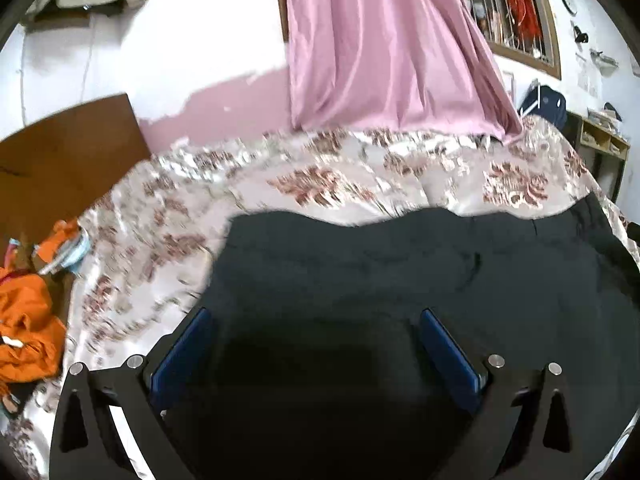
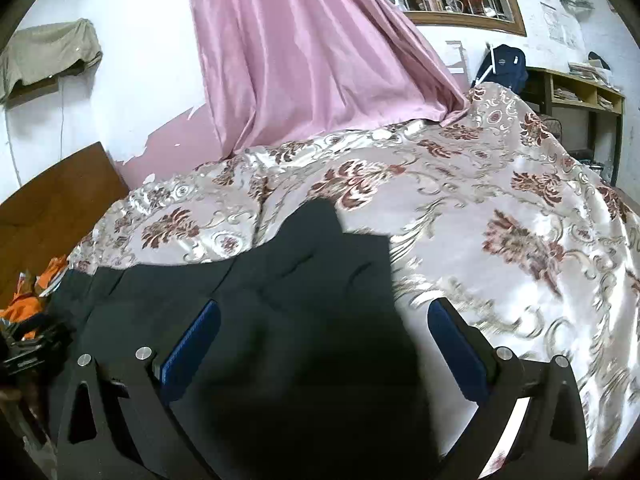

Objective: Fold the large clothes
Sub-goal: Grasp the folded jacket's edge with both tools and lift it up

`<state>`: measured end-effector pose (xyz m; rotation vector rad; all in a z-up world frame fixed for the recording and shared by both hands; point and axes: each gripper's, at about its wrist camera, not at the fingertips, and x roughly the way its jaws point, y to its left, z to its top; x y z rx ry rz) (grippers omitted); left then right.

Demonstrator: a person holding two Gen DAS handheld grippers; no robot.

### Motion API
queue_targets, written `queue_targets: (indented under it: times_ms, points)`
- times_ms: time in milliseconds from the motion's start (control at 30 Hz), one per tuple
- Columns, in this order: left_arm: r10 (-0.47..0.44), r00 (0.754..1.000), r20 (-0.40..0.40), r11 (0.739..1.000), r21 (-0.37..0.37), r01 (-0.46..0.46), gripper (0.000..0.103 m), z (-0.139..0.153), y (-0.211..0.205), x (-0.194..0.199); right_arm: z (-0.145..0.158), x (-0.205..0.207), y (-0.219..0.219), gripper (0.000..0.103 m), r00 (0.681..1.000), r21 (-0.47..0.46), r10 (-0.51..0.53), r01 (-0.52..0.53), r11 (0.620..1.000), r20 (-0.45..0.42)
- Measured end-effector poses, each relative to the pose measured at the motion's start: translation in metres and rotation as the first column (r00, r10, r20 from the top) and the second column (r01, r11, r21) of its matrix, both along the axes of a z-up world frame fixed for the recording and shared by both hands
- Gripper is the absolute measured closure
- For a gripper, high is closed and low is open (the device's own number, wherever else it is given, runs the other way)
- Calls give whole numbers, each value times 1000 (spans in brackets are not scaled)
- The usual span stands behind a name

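Floral satin bedspread covers the bed beneath a pink curtain. Dark garment lies spread on it. Left gripper and right gripper hover over the cloth, jaws wide apart, holding nothing. Risk: slippery satin may bunch, or be pinched along with the garment's edge.

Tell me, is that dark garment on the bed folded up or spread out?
Mostly spread out: the dark garment lies wide and flat across the floral bedspread. Whether it is doubled over, I cannot tell.
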<state>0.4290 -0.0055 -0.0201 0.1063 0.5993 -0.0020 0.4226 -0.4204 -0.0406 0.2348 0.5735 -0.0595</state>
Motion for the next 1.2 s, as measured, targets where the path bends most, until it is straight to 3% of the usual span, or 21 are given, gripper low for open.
queue_targets:
  times_ms: [167,300,400,467,533,567,600,733,1200]
  points:
    - [49,999,-20,999,14,-49,0,0,35,1,-4,10,-16,1,998,59,33,-29,998,-57]
    - [69,994,-83,998,12,-68,0,-15,59,7,-24,10,-24,1,990,112,74,-61,992,-119]
    - [36,985,-169,996,-79,-50,0,-31,75,15,-47,13,-30,1,973,172,112,-77,982,-203]
    - [12,968,-250,965,-251,-77,0,-44,93,25,-67,17,-32,1,953,225,138,-77,971,-269]
    - [-20,946,-324,876,-461,-140,0,-65,115,32,-77,16,-31,1,954,218,146,-89,972,-261]
    - [-18,947,-319,842,-516,-158,0,-70,122,30,-78,14,-29,1,959,209,141,-90,974,-246]
    - [-20,954,-298,832,-534,-149,0,-72,125,28,-79,12,-26,1,963,193,134,-90,977,-233]
    - [-31,968,-250,870,-483,-97,0,-75,115,19,-82,0,-19,1,979,149,114,-89,985,-170]
    - [-32,986,-165,856,-513,-58,0,-79,119,12,-86,-14,-22,1,987,132,114,-99,986,-112]
